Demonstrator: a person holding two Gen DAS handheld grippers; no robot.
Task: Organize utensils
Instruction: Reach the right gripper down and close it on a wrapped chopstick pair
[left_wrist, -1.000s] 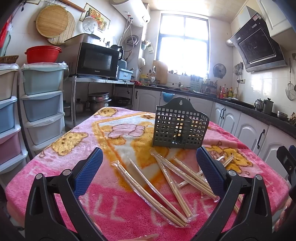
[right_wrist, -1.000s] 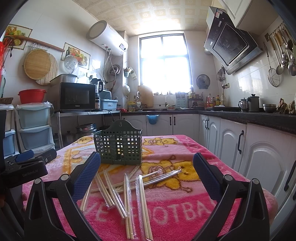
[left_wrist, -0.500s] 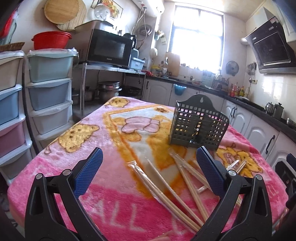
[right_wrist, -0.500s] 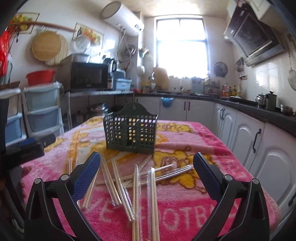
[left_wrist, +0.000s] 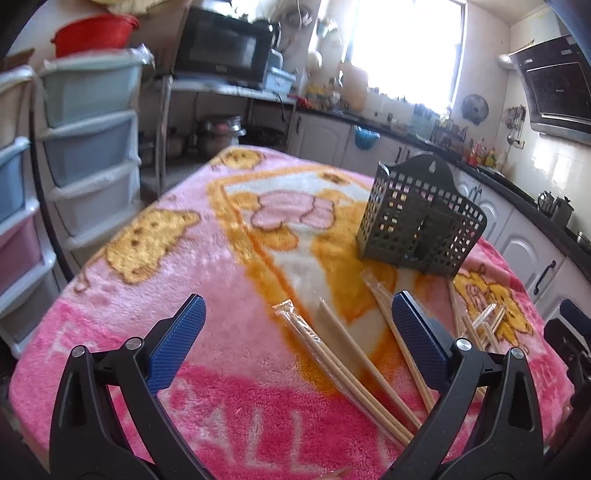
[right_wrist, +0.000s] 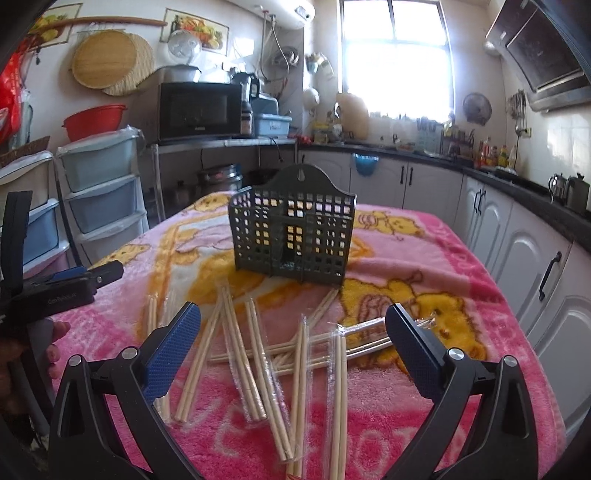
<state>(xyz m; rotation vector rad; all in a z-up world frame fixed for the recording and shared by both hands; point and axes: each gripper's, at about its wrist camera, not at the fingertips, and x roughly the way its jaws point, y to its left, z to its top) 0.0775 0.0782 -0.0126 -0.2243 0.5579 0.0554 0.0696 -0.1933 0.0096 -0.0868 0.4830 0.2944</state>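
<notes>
Several pairs of wooden chopsticks in clear sleeves (right_wrist: 258, 354) lie scattered on the pink blanket in front of a dark green perforated utensil basket (right_wrist: 291, 240). The basket stands upright and also shows in the left wrist view (left_wrist: 421, 225), with chopsticks (left_wrist: 343, 365) in front of it. My left gripper (left_wrist: 299, 343) is open and empty, above the nearest chopstick pairs. My right gripper (right_wrist: 293, 354) is open and empty, above the chopstick pile. The left gripper also shows at the left edge of the right wrist view (right_wrist: 62, 288).
The table is covered by a pink cartoon blanket (left_wrist: 221, 258). Plastic drawer towers (left_wrist: 85, 147) stand to the left. White cabinets and a counter (right_wrist: 517, 229) run along the right. A microwave (right_wrist: 199, 110) sits on a shelf behind.
Both grippers have tilted down and moved closer to the table. The chopsticks and basket now look larger and nearer. Nothing has been grasped.
</notes>
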